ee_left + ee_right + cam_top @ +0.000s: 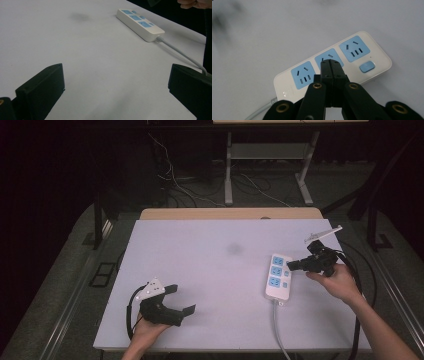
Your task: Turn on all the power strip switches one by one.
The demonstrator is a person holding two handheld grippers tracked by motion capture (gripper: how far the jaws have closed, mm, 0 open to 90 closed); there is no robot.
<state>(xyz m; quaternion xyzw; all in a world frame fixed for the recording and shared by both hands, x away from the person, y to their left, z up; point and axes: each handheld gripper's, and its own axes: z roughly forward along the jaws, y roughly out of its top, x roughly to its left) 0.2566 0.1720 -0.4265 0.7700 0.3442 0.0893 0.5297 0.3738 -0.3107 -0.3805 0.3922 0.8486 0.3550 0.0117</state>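
A white power strip [278, 276] with three blue sockets and a blue switch lies on the white table [210, 265] at the right; its grey cable [278, 327] runs toward the front edge. My right gripper [290, 265] hovers just right of the strip, jaws shut with nothing between them, tips over the strip's edge. From the right gripper view the shut tips [331, 65] sit above the middle socket of the strip [337, 65]. My left gripper [181, 299] rests at the front left, jaws open and empty. In the left gripper view the power strip [140, 23] lies far ahead.
A faint dark smudge [234, 249] marks the table's middle. Beyond the far edge stand a desk frame's legs [229, 170] and loose cables on the floor. The right gripper's black cable [357, 320] loops off the table's right side.
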